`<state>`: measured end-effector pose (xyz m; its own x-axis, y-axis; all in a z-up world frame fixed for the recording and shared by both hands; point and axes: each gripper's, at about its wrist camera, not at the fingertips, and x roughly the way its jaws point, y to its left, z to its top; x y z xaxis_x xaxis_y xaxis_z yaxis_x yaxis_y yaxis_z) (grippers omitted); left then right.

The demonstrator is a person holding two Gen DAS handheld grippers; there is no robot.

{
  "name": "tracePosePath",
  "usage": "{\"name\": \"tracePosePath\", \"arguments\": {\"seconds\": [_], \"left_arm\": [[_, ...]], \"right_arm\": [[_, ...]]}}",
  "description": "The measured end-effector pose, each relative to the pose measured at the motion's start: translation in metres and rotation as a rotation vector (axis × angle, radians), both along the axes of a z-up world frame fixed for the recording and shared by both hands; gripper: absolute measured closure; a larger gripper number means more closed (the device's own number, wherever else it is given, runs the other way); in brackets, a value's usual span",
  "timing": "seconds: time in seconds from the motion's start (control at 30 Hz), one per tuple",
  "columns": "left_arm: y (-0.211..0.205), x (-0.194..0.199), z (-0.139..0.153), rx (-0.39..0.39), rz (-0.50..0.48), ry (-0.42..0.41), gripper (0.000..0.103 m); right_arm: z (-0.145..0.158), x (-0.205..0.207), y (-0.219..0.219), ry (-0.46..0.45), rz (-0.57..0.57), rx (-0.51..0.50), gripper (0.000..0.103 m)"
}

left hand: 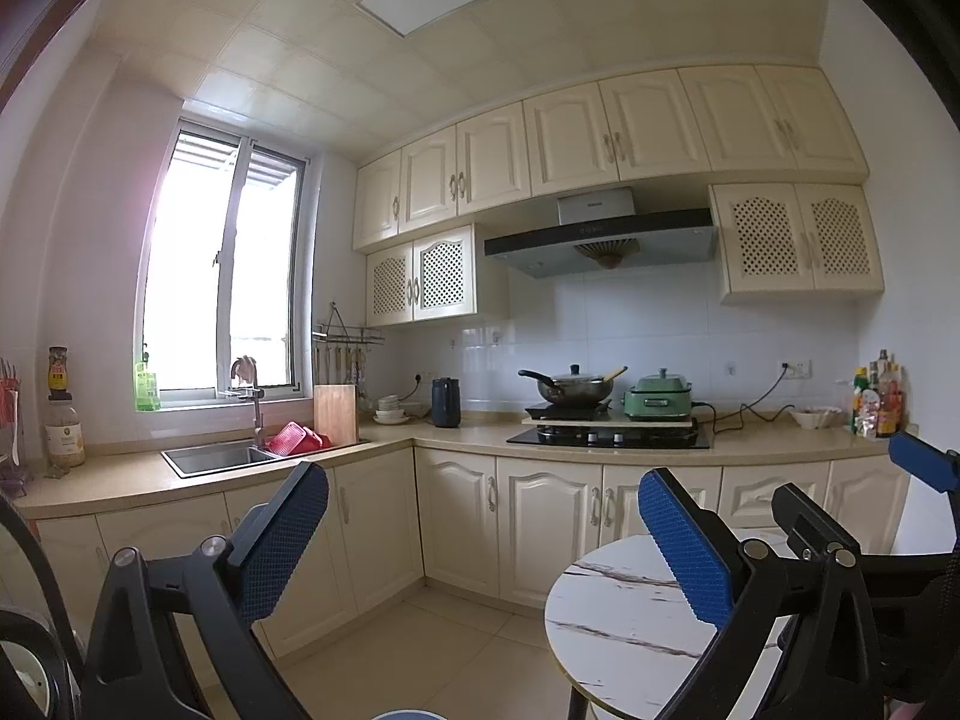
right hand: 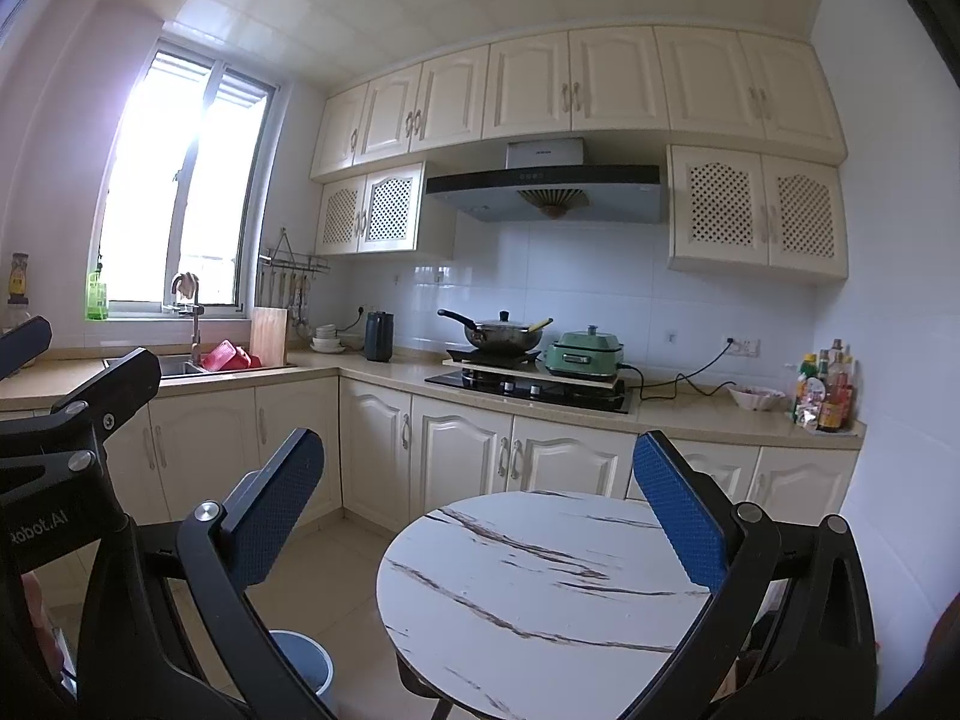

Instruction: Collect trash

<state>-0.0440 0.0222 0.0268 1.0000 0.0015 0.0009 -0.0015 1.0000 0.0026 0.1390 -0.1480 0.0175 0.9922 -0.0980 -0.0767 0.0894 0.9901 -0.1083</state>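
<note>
An L-shaped kitchen worktop [right hand: 690, 414] runs under cream cabinets, from the sink [left hand: 210, 457] by the window round to the hob [right hand: 528, 387]. Nearer stands a round marble-patterned table [right hand: 540, 588], its top bare; no trash shows on it in either view. On the floor left of the table sits a blue-grey bin [right hand: 303, 660], half hidden behind the right gripper's frame, so its contents cannot be made out. In the sink area a red basket [left hand: 297, 439] lies tilted. A lidded wok [right hand: 498, 330] sits on the hob beside a green cooker [right hand: 585, 354]. A small bowl [right hand: 755, 397] near the bottles [right hand: 825, 390] holds something too blurred to name. The left gripper [left hand: 480, 534] and the right gripper [right hand: 480, 504] both hang in the air with jaws wide apart, holding nothing.
</note>
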Motion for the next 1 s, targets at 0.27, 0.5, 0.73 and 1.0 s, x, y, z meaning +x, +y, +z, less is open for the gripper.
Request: {"name": "tracePosePath", "arguments": {"seconds": [0.27,0.5,0.73,1.0], "left_arm": [[0.002,0.002,0.0,-0.002,-0.002,0.001,0.0],[0.004,0.004,0.0,0.001,-0.003,0.001,0.0],[0.005,0.006,0.001,0.003,-0.002,0.002,0.0],[0.013,0.012,0.001,0.005,-0.011,0.001,0.0]], "right_arm": [[-0.002,0.0,-0.001,0.001,0.001,0.001,0.0],[-0.003,0.0,0.0,0.001,-0.001,0.001,0.0],[-0.003,0.0,0.0,0.004,-0.001,0.002,0.0],[-0.006,0.001,-0.001,0.006,-0.006,0.001,0.0]]}}
